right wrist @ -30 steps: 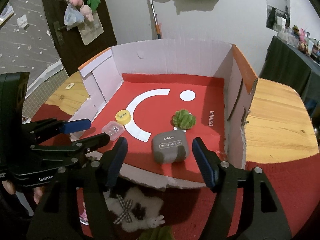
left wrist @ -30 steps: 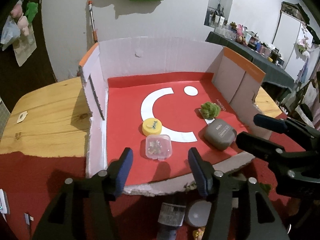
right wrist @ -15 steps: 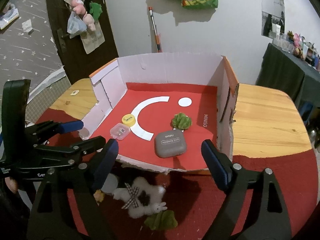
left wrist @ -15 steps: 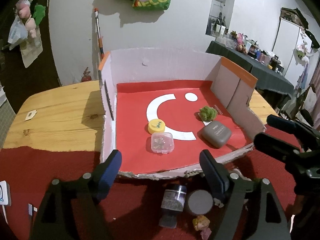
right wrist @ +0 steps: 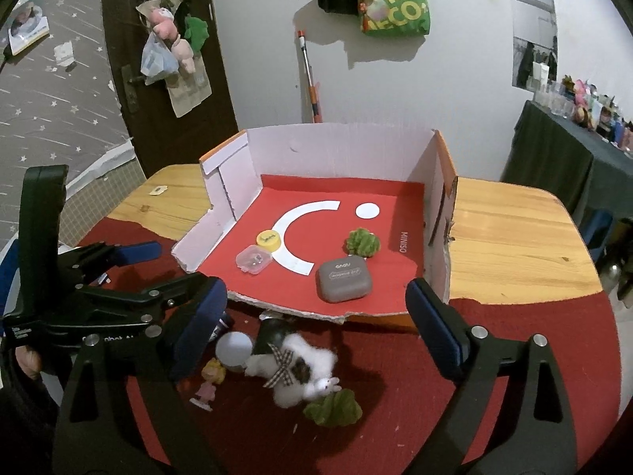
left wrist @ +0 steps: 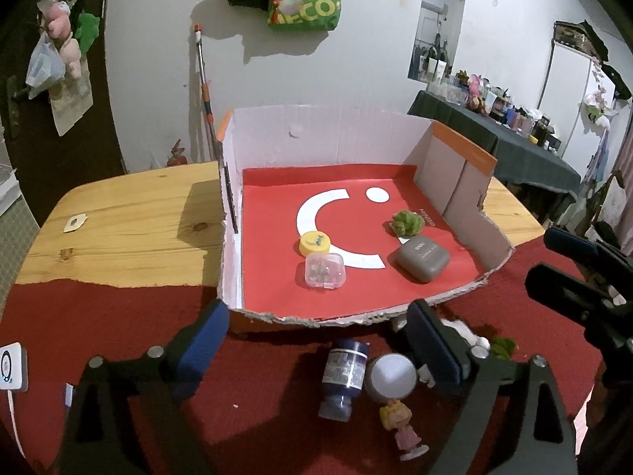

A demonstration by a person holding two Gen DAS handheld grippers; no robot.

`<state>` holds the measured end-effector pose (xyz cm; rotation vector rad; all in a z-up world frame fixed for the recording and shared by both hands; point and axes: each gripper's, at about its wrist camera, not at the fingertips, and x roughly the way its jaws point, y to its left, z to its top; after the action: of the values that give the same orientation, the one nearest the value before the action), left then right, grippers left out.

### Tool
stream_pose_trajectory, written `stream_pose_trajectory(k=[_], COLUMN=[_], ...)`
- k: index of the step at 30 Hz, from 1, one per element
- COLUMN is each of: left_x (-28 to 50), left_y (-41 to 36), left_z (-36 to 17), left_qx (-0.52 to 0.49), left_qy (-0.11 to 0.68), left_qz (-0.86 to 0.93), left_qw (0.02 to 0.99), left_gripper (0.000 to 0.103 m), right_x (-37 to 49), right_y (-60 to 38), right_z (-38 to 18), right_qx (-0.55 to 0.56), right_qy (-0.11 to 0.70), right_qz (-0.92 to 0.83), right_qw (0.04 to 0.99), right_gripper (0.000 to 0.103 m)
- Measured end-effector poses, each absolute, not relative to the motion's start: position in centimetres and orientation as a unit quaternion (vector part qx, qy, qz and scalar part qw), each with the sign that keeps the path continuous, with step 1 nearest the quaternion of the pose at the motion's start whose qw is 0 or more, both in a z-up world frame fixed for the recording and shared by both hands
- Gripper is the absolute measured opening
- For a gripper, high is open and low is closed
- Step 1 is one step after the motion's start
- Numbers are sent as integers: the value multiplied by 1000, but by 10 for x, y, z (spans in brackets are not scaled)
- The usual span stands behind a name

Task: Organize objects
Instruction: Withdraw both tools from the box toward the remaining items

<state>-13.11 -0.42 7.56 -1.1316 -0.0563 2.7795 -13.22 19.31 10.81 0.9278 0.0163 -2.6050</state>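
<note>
We see a wooden bench with a red cloth over its near part, set against a white wall. A green bag hangs on that wall, a dark door stands at far left, and a dark-covered side table crowded with small items runs along the right.

On the bench sits an open cardboard box with white walls, orange edges and a torn near rim; its floor is red with a white arc and dot. Inside lie a yellow cap, a clear case touching it on the near side, a green toy and, just near of that, a grey case.

On the cloth, near of the box, lie a dark bottle, a white ball beside it, a small doll, a white plush and a second green toy.

Our left claw is spread wide over the bottle and ball, its jaws having just been opening, nothing between them. Our right claw is likewise wide apart over the plush, also just opening, gripping nothing.
</note>
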Motion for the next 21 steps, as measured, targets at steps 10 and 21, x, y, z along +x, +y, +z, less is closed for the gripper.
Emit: stream_pose_trajectory(k=[10,21], left_x=[-113,-97], left_y=[-6,-8], left_z=[80,76], left_qx=[-366,-368], left_qy=[-22,-27], left_qz=[928,927], left_qw=[67,65], left_gripper=[101,103], right_x=[-115,-99], right_y=[194,197], right_z=[112,113], right_qx=[319,315], right_qy=[6,5], right_qz=[-930,-933], right_qw=[182,175], right_gripper=[93,93])
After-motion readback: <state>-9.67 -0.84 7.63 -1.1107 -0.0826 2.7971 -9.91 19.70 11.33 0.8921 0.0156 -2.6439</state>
